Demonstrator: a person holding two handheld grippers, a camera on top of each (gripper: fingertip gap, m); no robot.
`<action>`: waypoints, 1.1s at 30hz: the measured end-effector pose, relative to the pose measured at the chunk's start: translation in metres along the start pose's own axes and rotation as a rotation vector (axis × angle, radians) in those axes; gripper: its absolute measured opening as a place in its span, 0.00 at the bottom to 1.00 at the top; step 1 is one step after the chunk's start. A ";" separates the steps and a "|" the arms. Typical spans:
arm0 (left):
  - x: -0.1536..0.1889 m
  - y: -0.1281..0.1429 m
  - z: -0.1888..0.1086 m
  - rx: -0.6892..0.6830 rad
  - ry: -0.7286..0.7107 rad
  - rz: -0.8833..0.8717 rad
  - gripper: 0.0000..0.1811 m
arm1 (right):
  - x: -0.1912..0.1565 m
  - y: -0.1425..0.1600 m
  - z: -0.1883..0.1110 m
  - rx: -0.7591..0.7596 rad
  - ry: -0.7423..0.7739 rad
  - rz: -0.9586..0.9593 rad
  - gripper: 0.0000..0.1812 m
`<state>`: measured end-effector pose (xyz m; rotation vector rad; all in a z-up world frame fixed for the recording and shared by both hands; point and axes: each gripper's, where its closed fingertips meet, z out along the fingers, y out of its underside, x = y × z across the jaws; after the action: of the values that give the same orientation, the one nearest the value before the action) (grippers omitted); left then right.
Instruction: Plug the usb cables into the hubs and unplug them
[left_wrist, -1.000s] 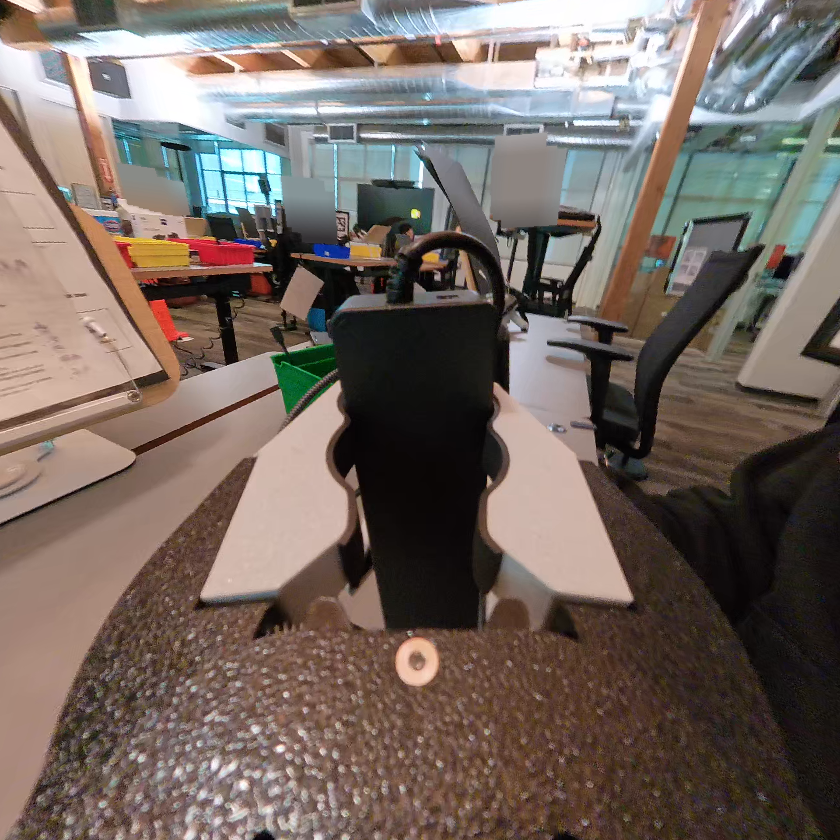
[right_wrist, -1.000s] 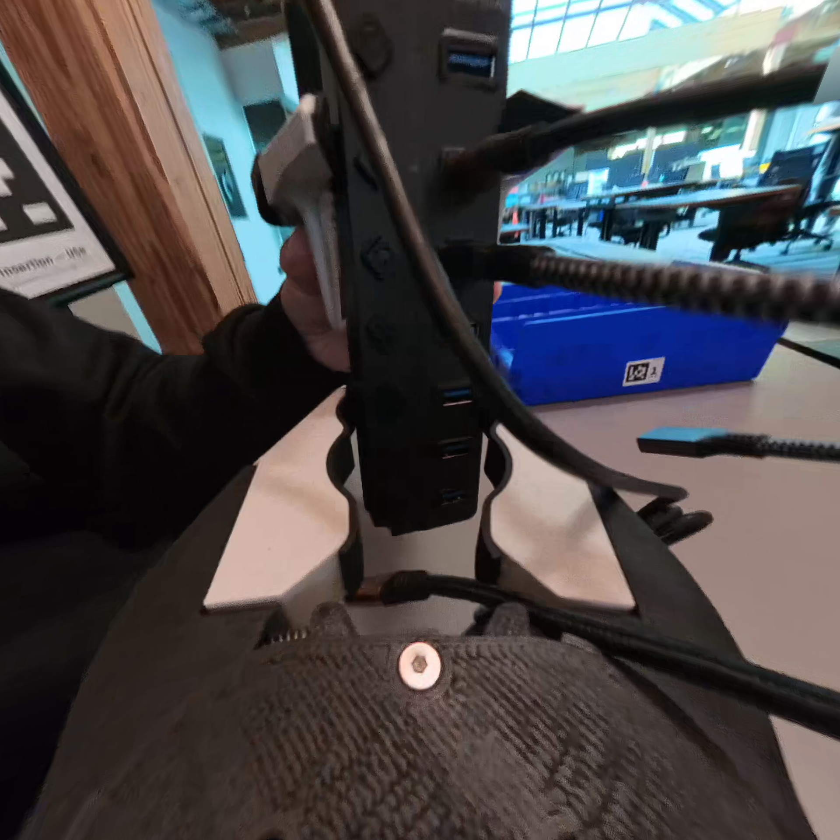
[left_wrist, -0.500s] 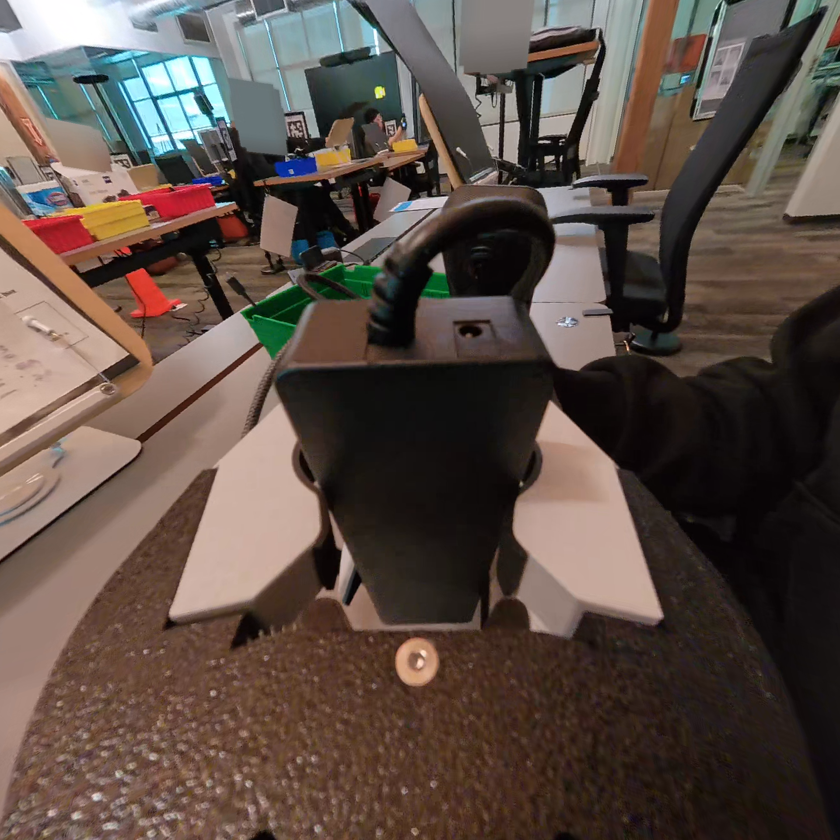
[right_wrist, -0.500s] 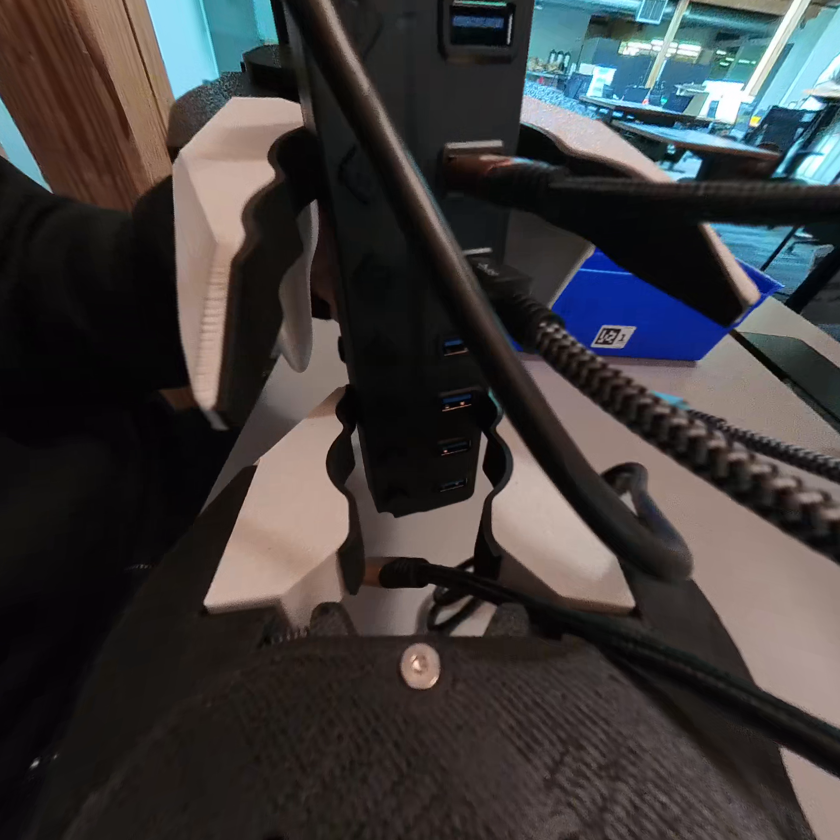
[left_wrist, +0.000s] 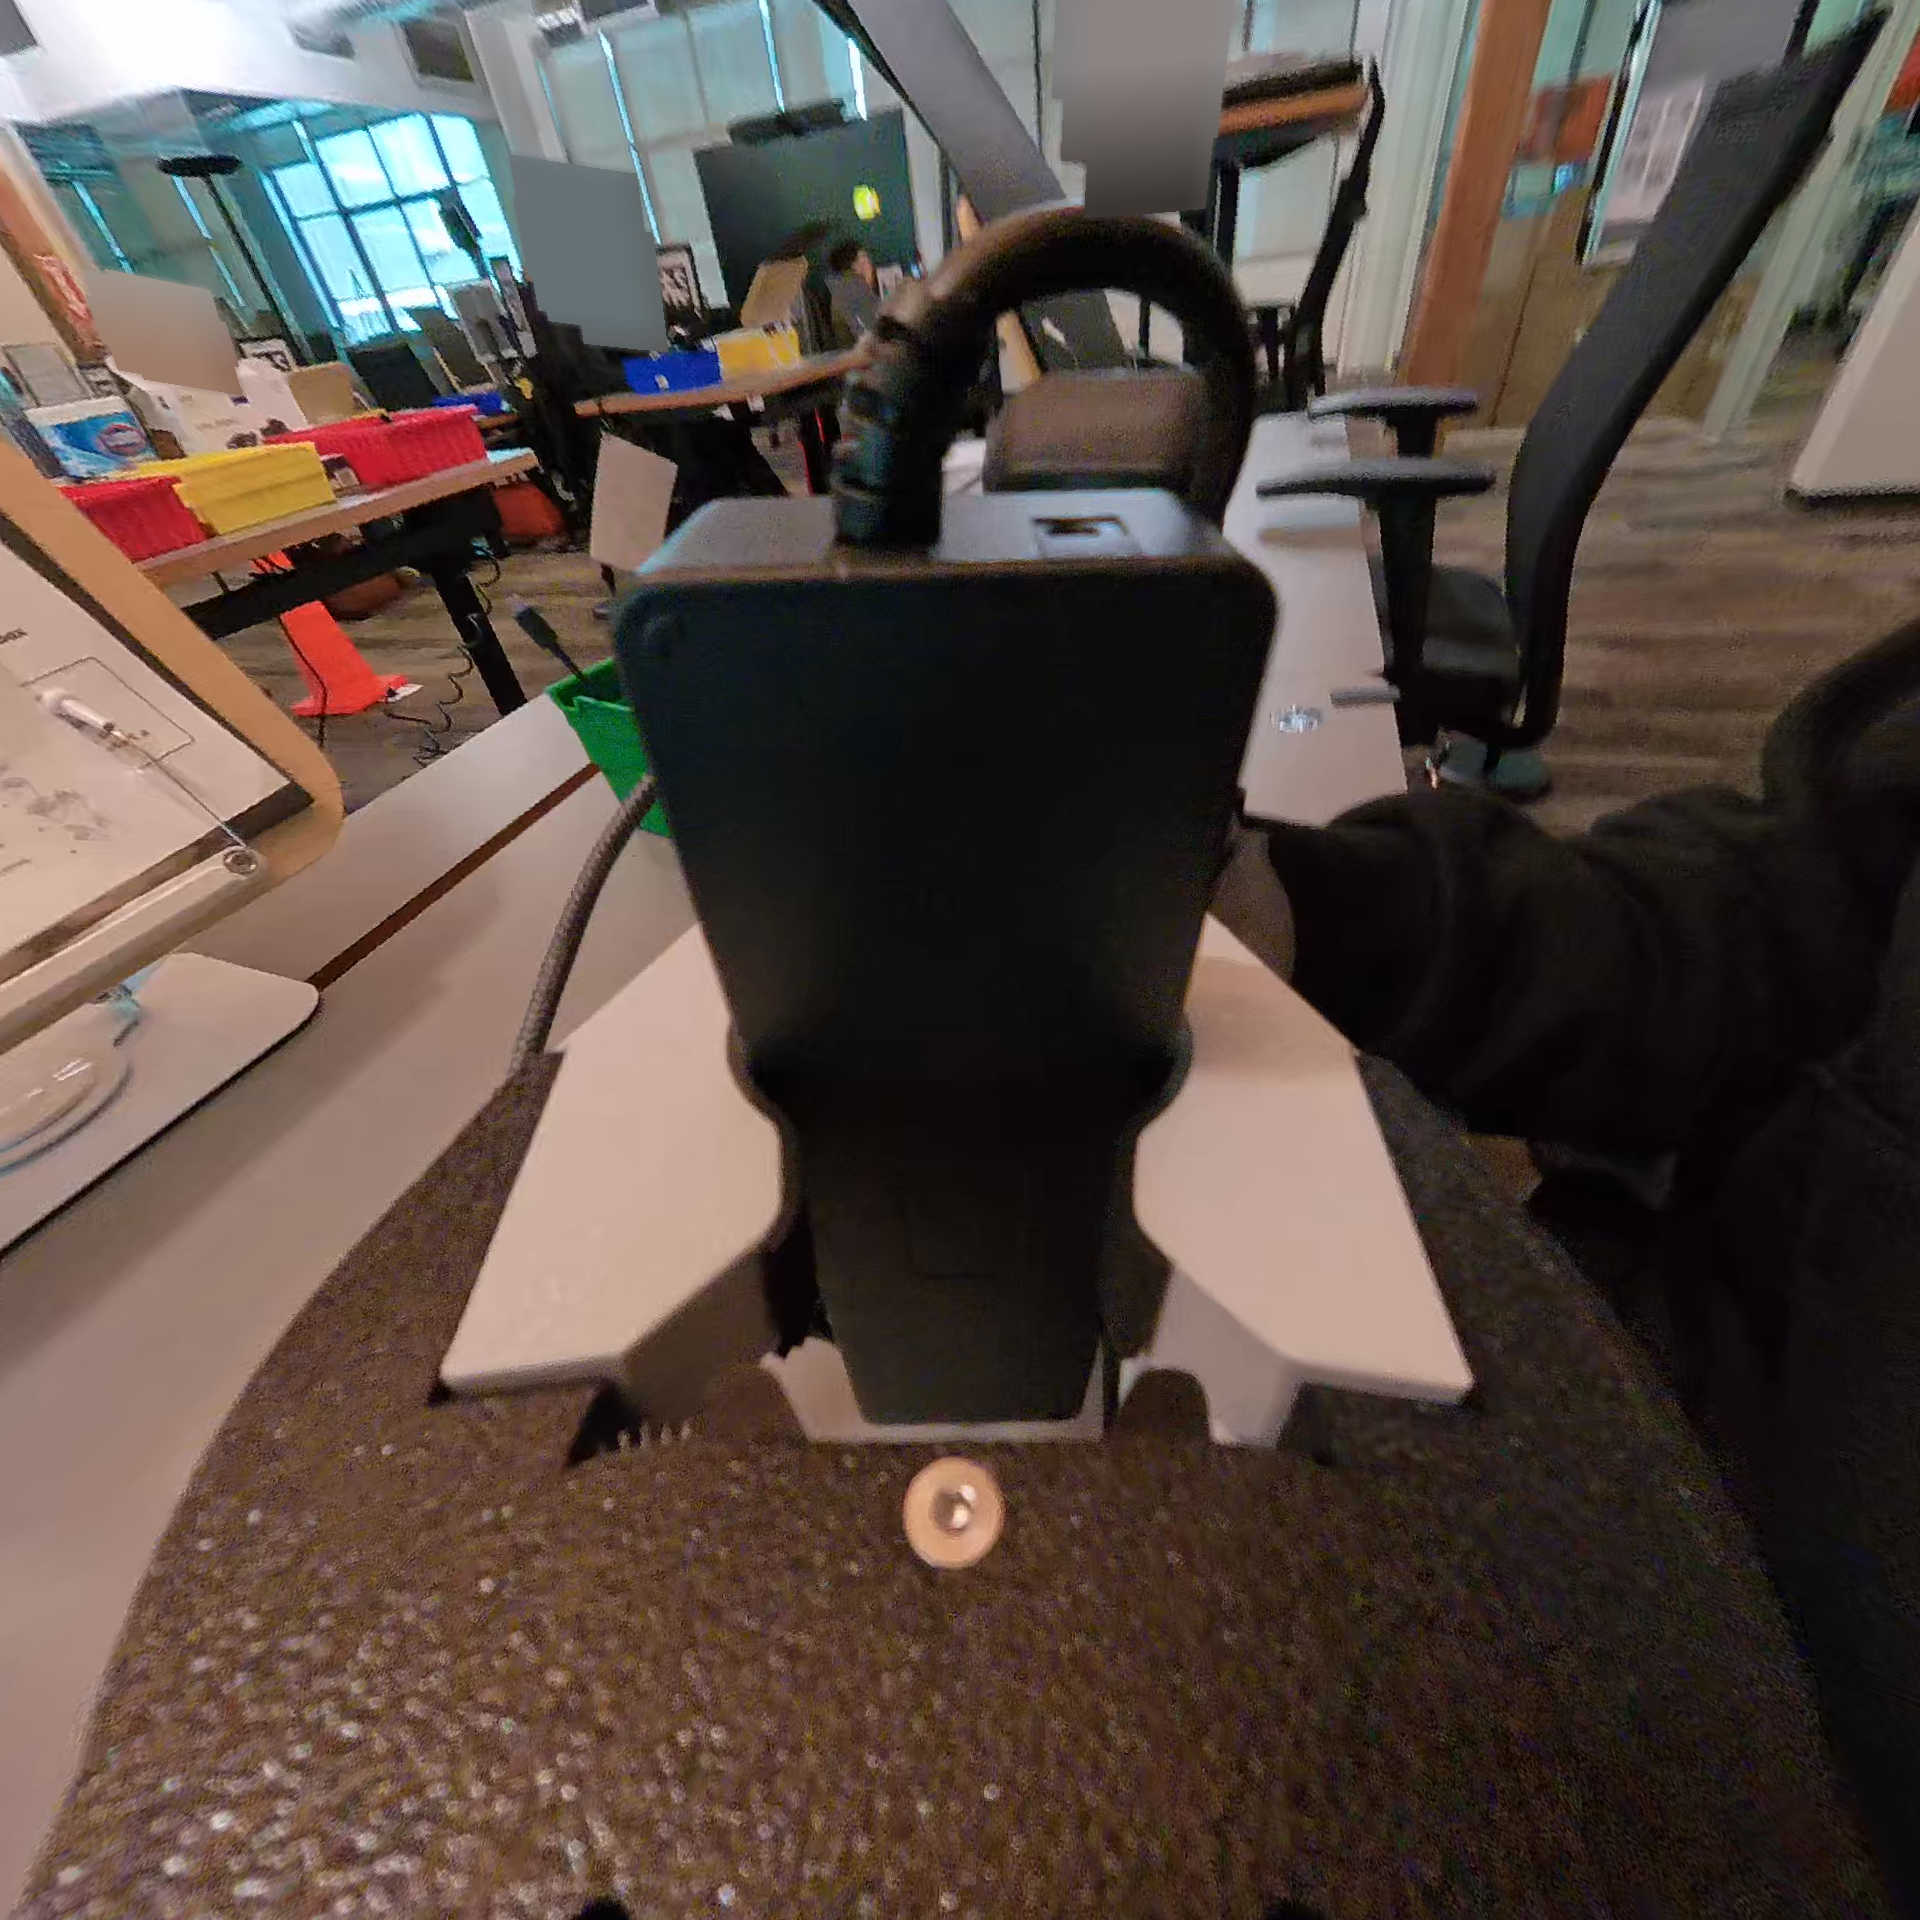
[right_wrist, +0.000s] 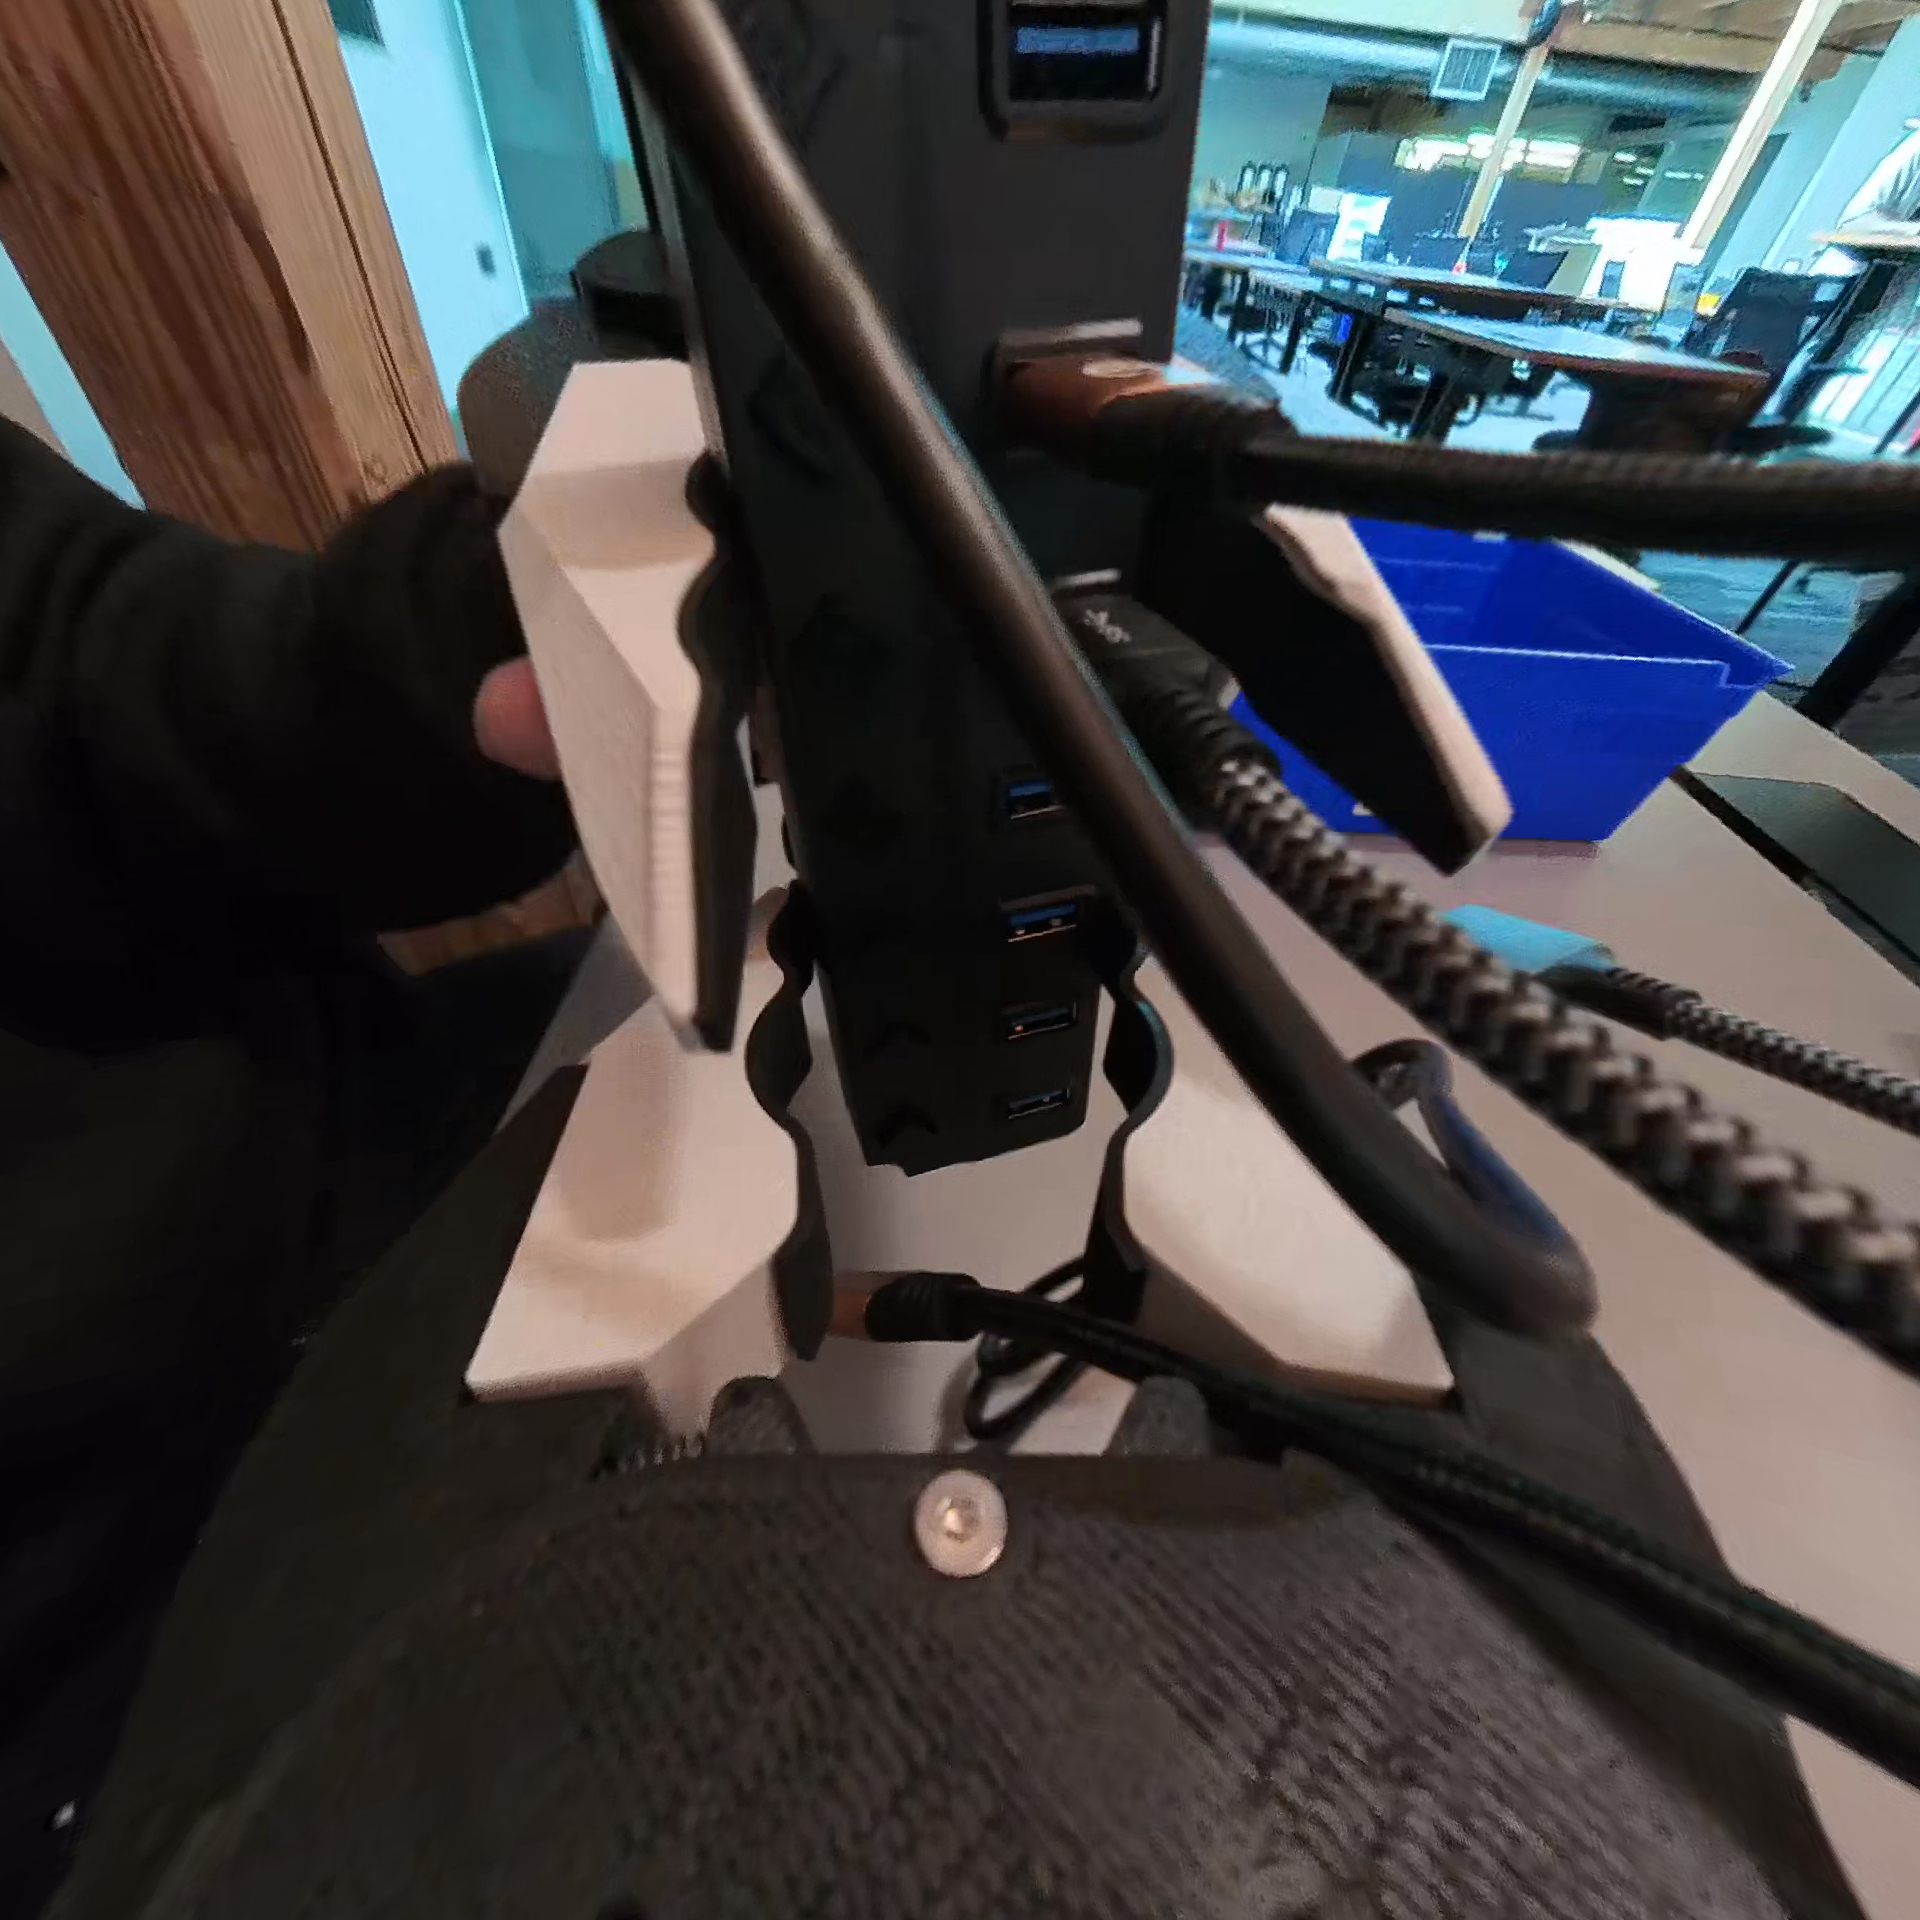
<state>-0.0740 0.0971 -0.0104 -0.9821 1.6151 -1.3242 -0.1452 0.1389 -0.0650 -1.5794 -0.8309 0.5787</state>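
Observation:
My left gripper (left_wrist: 956, 1039) is shut on a black USB hub (left_wrist: 935, 810) and holds it upright above the table. The hub's own black cable (left_wrist: 1039, 270) loops off its top. In the right wrist view the hub (right_wrist: 904, 727) hangs just ahead, clamped by the left gripper's white fingers (right_wrist: 613, 707). Two braided cables are plugged into it, one with a copper plug (right_wrist: 1091, 384), one thick and patterned (right_wrist: 1351, 904). My right gripper (right_wrist: 951, 997) is shut on a thin cable's plug (right_wrist: 894, 1320), held crosswise deep between its fingers. The hub's lower end shows between the fingertips.
A blue bin (right_wrist: 1558, 675) stands on the grey table (right_wrist: 1766, 914), with a loose blue plug (right_wrist: 1527, 945) beside it. A green bin (left_wrist: 603, 727), a slanted paper stand (left_wrist: 156, 810) and an office chair (left_wrist: 1558, 520) are around. A dark sleeve (left_wrist: 1558, 987) reaches in.
The left gripper and the hub have tilted and come closer to the right gripper, so the hub's ports fill more of the right view. Both grips are unchanged.

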 end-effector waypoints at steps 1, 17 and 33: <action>0.001 0.003 0.000 -0.018 0.002 0.021 0.35 | 0.000 0.001 -0.001 -0.015 0.005 -0.005 0.30; -0.052 0.036 -0.002 -0.059 -0.128 -0.034 0.33 | -0.016 0.021 -0.090 -0.229 -0.068 0.038 0.34; -0.038 0.040 0.015 0.188 0.016 -0.054 0.33 | 0.053 0.062 -0.174 -0.454 0.436 0.275 0.31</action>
<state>-0.0490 0.1323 -0.0471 -0.9073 1.4544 -1.4943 0.0318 0.0683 -0.0904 -2.1580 -0.4298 0.2204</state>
